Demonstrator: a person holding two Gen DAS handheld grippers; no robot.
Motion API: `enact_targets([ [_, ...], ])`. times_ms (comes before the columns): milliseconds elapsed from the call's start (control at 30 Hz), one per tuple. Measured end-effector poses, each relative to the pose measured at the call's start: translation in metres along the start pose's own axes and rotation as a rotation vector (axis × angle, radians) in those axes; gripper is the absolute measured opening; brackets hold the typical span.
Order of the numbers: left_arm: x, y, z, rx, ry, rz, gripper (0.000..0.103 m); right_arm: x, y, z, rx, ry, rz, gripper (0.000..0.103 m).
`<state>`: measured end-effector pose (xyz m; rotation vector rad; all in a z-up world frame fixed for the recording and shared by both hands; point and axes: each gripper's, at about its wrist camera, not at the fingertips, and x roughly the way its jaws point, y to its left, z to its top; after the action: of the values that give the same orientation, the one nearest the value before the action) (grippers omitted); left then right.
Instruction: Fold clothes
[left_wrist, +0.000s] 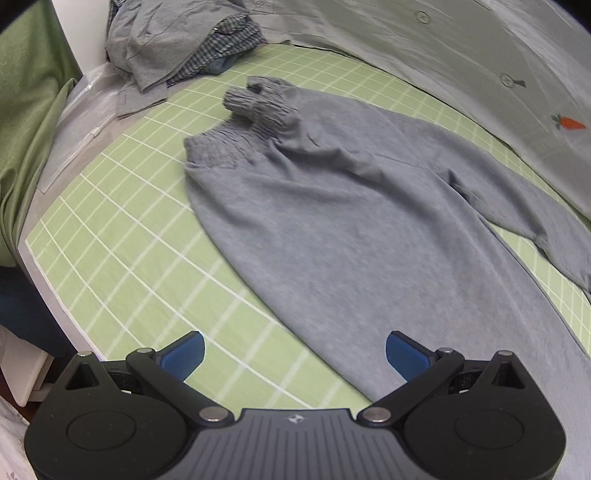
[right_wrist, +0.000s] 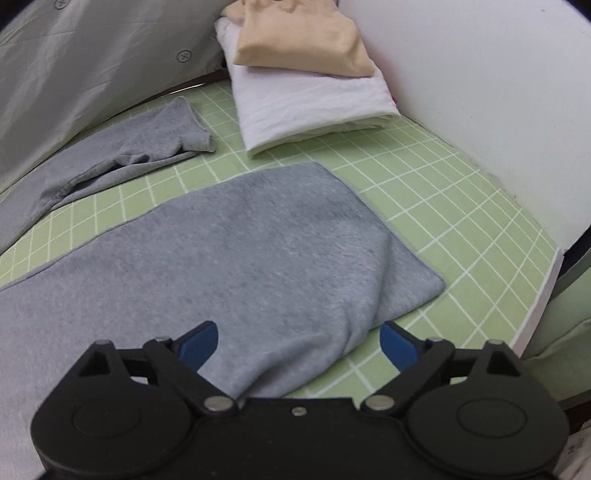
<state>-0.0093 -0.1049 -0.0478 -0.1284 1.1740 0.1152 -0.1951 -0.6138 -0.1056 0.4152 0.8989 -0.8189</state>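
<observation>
1. A grey sweatshirt (left_wrist: 332, 229) of soft, matt, slightly fuzzy knit cloth, its cuffs (left_wrist: 258, 103) ribbed.
2. A green grid mat (left_wrist: 129, 240), smooth with a faint sheen, its lines printed white.
3. The left tool (left_wrist: 295, 354) and right tool (right_wrist: 299, 341): matt black plastic bodies, blue textured pads (left_wrist: 406, 356), dull metal pivot pins (right_wrist: 218, 403).
4. A folded white cloth (right_wrist: 306, 103), smooth; the beige garment (right_wrist: 299, 40) on it soft and matt.
5. A pale grey cotton sheet (left_wrist: 461, 59), creased, with buttons and an embroidered carrot (left_wrist: 569, 122).
6. A checked woven shirt (left_wrist: 221, 48) in the pile.

no readable text, labels or numbers anywhere
</observation>
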Motion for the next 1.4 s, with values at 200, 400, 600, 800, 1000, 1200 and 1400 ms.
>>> enact_targets([
  [200,0.026,0.052,0.052,0.009,-0.017,0.023,0.102,-0.03,0.062,-0.007,-0.038,0.007,0.017,0.098],
  [400,0.063,0.099,0.114,0.054,-0.032,0.018,0.097,-0.052,0.141,-0.036,-0.102,0.03,0.01,0.099],
  [600,0.102,0.11,0.158,0.195,-0.029,-0.058,0.085,-0.067,0.215,-0.06,-0.056,0.057,0.009,0.099],
  [800,0.123,0.095,0.173,0.416,-0.042,-0.153,0.069,-0.083,0.281,-0.072,-0.092,0.091,0.058,0.099],
  [1000,0.109,0.085,0.158,0.611,-0.146,-0.176,0.064,-0.092,0.317,-0.077,-0.23,0.091,0.076,0.099],
  [1200,0.117,0.09,0.147,0.646,-0.127,-0.199,0.059,-0.093,0.324,-0.08,-0.247,0.107,0.09,0.099],
  [1400,0.122,0.092,0.146,0.69,-0.095,-0.221,0.009,-0.087,0.321,-0.086,-0.208,0.143,0.08,0.099],
])
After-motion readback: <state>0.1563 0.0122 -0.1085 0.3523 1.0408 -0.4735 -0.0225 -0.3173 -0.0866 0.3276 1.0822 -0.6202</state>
